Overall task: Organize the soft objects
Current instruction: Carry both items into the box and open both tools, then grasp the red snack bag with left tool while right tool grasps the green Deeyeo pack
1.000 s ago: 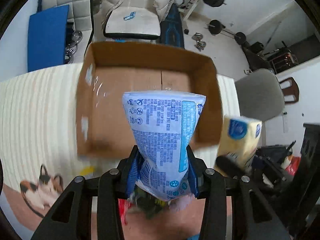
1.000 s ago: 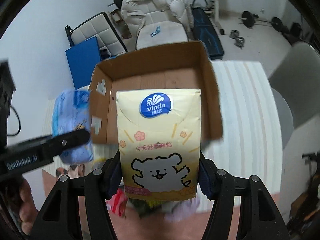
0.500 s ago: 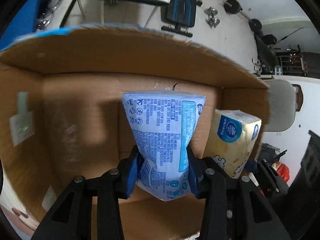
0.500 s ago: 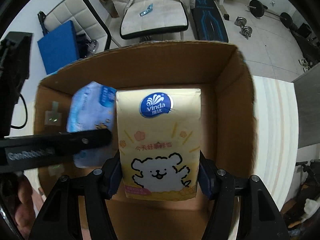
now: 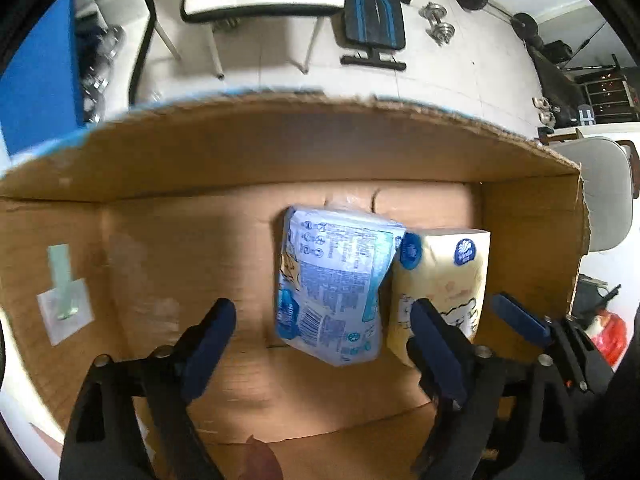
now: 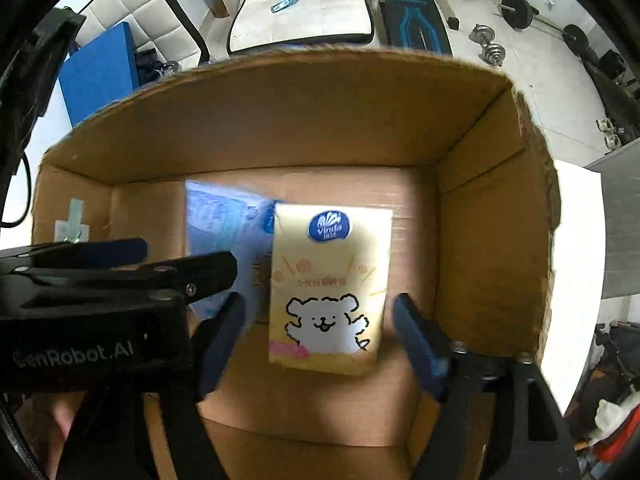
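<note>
A blue tissue pack [image 5: 334, 284] lies on the floor of a cardboard box [image 5: 280, 152], with a yellow Vinda tissue pack [image 5: 444, 280] right beside it. My left gripper [image 5: 322, 320] is open, its fingers spread on either side of the blue pack and clear of it. In the right wrist view the yellow pack [image 6: 330, 288] lies in the box [image 6: 480, 220] between the spread fingers of my open right gripper [image 6: 318, 320]. The blue pack [image 6: 224, 236] is partly hidden behind the left gripper's body [image 6: 100, 280].
A taped label [image 5: 66, 296] is stuck on the box's left inner wall. Beyond the box are a white padded chair [image 6: 300, 12], a blue panel [image 6: 100, 68], a weight bench [image 5: 372, 4] and dumbbells [image 6: 486, 44] on the floor. A grey chair [image 5: 608, 192] stands at the right.
Both grippers have opened and let go of their packs, which now lie side by side on the box floor. Before that both moved from above the table into the box.
</note>
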### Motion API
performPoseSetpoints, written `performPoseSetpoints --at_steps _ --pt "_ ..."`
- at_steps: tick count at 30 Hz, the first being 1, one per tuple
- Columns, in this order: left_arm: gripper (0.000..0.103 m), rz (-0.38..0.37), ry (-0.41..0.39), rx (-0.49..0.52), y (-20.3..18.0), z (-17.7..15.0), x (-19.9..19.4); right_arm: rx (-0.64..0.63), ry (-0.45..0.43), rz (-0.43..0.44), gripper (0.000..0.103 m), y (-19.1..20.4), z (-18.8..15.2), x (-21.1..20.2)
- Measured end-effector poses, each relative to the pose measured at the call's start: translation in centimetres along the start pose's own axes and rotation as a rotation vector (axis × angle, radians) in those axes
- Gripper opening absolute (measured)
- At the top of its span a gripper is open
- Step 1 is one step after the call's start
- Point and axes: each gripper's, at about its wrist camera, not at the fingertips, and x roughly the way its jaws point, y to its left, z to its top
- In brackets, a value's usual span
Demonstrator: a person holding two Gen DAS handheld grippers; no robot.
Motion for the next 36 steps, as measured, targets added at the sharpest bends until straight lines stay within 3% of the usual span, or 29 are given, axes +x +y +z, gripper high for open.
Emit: performPoseSetpoints --at_steps 2,3,5,17,22,27,29,33,34,36 --pt "0.092 0.034 -0.018 0.004 -0.4 -0.4 -0.7 -0.002 -0.007 -0.012 0.1 0.2 -0.3 -0.6" --pt "0.094 0.047 -0.035 0.01 -0.6 -0.7 -1.2 -0.004 -0.018 -0.029 0.103 0.3 -0.4 -0.9" --pt "0.101 0.064 -0.057 0.016 -1.0 -1.5 -2.4 -0.004 -0.032 -0.031 0.103 0.4 -0.7 -1.7" --pt "0.102 0.112 -0.197 0.019 1.1 -9.3 -7.1 0.005 -0.091 -0.041 0.103 1.7 -5.1 -7.7" --pt "0.101 0.135 -0.303 0.022 1.9 -14.4 -10.9 -0.002 -0.139 0.011 0.103 2.4 -10.3 -11.6" --pt "0.102 0.228 -0.396 0.02 3.9 -23.5 -12.9 0.041 -0.132 0.08 0.103 1.7 -17.9 -13.6" --pt "0.102 0.233 -0.38 0.01 5.4 -26.8 -11.8 0.077 -0.099 0.112 0.103 1.2 -21.2 -12.8" --pt "0.099 0.204 -0.253 -0.054 9.4 -33.6 -6.2 0.211 0.005 0.243 0.101 1.0 -28.1 -8.8" --pt "0.094 0.199 -0.215 -0.063 10.1 -34.5 -4.8 0.205 0.036 0.26 0.097 1.6 -29.2 -7.5" --pt "0.068 0.205 -0.114 -0.087 11.8 -36.7 -1.0 0.145 0.133 0.281 0.079 3.9 -31.3 -4.4"
